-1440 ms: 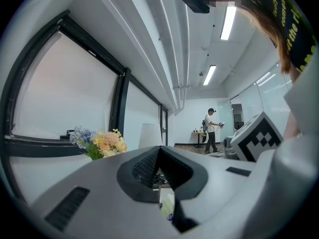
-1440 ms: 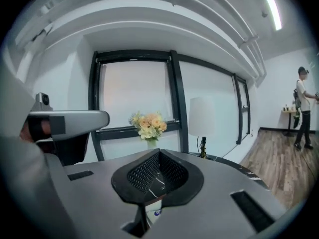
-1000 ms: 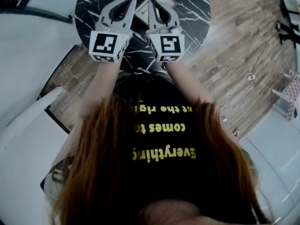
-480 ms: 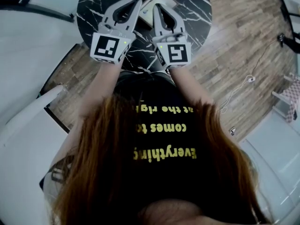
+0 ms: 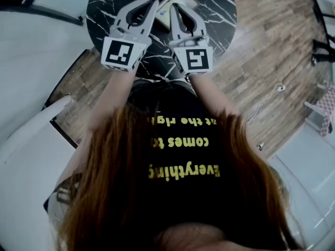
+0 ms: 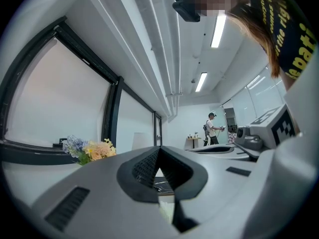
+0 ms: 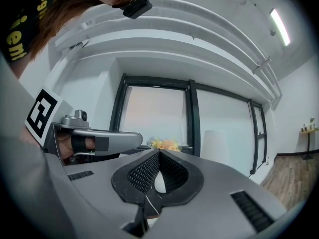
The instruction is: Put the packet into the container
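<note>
over the round black marble table (image 5: 209, 7) both grippers point away from the person, side by side. the left gripper (image 5: 153, 2) has its jaws pressed together at the tips with nothing pinched between them, and the right gripper (image 5: 174, 8) is the same. the pale container (image 5: 163, 7) stands on the table between the two sets of jaw tips; the packet is too small to make out

Head view is dim and bluish, its edges bent by fisheye distortion. Gripper views are brighter, lit by long white ceiling strip lights (image 6: 218, 31) and tall pale windows (image 7: 154, 113).
</note>
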Demonstrator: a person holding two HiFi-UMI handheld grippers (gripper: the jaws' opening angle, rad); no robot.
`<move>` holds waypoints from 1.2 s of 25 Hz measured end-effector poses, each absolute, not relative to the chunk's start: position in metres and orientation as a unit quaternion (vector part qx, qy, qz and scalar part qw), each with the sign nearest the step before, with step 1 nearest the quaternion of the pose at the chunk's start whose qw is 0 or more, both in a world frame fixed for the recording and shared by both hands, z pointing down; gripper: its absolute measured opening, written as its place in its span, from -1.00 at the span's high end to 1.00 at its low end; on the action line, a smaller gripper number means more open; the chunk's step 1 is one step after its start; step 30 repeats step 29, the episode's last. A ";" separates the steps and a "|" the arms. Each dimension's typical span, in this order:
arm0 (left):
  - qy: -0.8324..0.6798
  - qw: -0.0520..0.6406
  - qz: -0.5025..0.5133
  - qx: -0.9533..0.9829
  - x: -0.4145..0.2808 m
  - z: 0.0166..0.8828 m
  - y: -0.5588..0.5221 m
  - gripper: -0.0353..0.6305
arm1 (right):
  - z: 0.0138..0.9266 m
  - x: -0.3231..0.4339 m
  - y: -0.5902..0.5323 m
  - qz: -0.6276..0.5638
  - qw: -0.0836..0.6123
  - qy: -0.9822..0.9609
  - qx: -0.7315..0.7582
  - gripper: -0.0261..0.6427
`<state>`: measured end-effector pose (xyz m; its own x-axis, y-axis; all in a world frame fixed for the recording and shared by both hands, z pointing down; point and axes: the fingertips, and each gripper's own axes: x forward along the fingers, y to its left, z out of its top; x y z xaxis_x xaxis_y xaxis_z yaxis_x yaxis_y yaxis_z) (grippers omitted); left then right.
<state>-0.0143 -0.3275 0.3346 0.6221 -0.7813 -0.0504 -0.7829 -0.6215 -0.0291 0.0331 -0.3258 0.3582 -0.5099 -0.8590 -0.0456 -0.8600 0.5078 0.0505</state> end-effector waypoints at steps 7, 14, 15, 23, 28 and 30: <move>0.434 0.026 0.014 -0.901 -0.015 0.335 -0.328 0.90 | 0.356 0.029 -0.327 0.039 0.008 0.871 -0.489 0.87; 0.430 0.024 0.010 -0.902 -0.016 0.339 -0.329 0.90 | 0.349 0.027 -0.329 0.039 0.009 0.868 -0.495 0.87; 0.428 0.026 0.009 -0.903 -0.015 0.340 -0.329 0.90 | 0.348 0.025 -0.328 0.048 0.011 0.870 -0.490 0.87; 0.422 0.034 0.007 -0.906 -0.008 0.337 -0.328 0.90 | 0.335 0.017 -0.325 0.074 0.014 0.877 -0.474 0.87; 0.419 0.035 0.002 -0.907 -0.006 0.338 -0.328 0.90 | 0.336 0.018 -0.326 0.071 0.014 0.876 -0.476 0.87; 0.419 0.036 0.001 -0.907 -0.006 0.338 -0.328 0.90 | 0.336 0.019 -0.327 0.071 0.014 0.876 -0.477 0.87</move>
